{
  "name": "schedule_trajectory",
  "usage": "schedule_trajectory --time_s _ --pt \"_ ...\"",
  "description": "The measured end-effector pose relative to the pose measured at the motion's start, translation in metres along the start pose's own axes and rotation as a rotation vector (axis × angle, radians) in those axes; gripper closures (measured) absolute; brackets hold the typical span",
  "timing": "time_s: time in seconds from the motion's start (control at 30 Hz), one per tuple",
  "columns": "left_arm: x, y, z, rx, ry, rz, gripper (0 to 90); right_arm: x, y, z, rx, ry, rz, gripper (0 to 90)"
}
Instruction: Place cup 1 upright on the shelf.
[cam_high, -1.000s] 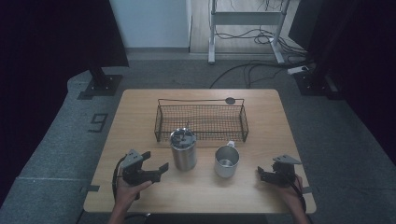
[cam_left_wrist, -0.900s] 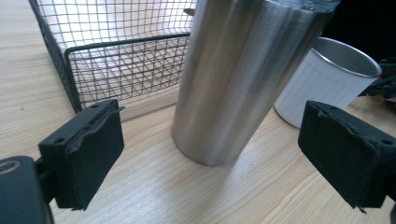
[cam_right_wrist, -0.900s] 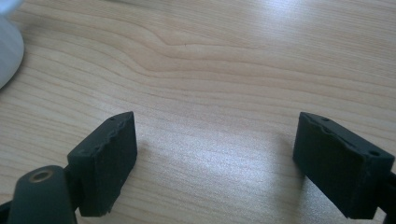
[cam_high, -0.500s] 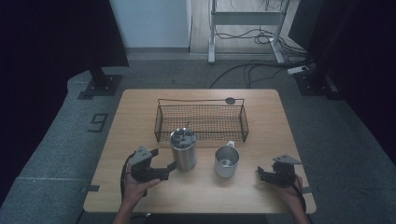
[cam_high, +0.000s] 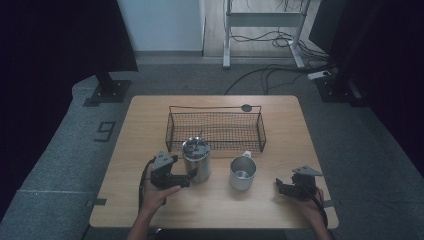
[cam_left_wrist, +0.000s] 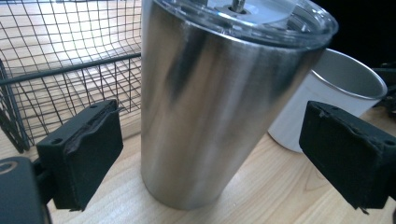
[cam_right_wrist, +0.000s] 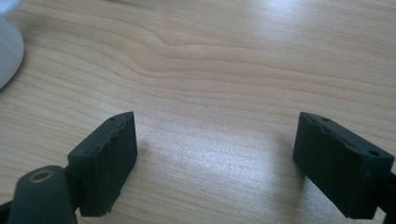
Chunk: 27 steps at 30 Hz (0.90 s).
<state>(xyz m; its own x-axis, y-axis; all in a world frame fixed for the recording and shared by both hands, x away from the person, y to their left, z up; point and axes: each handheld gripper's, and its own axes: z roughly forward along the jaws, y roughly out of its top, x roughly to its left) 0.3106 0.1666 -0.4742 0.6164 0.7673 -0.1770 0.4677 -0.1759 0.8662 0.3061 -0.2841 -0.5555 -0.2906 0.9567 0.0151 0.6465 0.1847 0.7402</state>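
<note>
Tumbler: the steel tumbler (cam_high: 196, 160) stands upright on the table (cam_high: 150, 125), just in front of the wire basket (cam_high: 215, 129) and left of the white mug (cam_high: 242, 173).
Left gripper: the left gripper (cam_high: 186, 179) has its jaws apart on both sides of the tumbler's lower body; they have just been closing a little, with the tumbler between them, and the pads do not press on it.
Right gripper: the right gripper (cam_high: 281, 187) rests near the right front corner, jaws apart over bare wood, nothing between them.
Free room: bare table lies between mug and right gripper and along the front edge; the basket blocks the way behind the tumbler.
Left gripper view: it shows gaps between the pads (cam_left_wrist: 86, 151) and the tumbler (cam_left_wrist: 210, 116), the clear lid (cam_left_wrist: 261, 18), and the mug (cam_left_wrist: 327, 98) close behind.
Right gripper view: wood grain between the jaws, a white edge at upper left.
Look: brushed, shiny steel, slightly narrower at the base.
</note>
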Motion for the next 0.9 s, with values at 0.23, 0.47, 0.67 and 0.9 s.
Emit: schedule_trajectory --time_s 0.23,0.47,0.67,0.9 --pt "-0.003 0.005 0.01 0.021 0.006 0.02 1.5 0.0 0.0 0.0 0.0 0.001 0.0 13.6" --pt "-0.004 0.01 0.026 0.019 0.015 0.034 0.7 0.0 0.0 0.0 -0.001 0.0 -0.001 13.7" --pt "-0.004 0.01 0.037 0.006 0.013 0.05 0.8 0.0 0.0 0.0 -0.001 0.0 0.0 13.7" --pt "-0.004 0.01 0.04 -0.004 0.017 0.056 1.0 0.0 0.0 0.0 -0.001 0.0 0.0 13.7"
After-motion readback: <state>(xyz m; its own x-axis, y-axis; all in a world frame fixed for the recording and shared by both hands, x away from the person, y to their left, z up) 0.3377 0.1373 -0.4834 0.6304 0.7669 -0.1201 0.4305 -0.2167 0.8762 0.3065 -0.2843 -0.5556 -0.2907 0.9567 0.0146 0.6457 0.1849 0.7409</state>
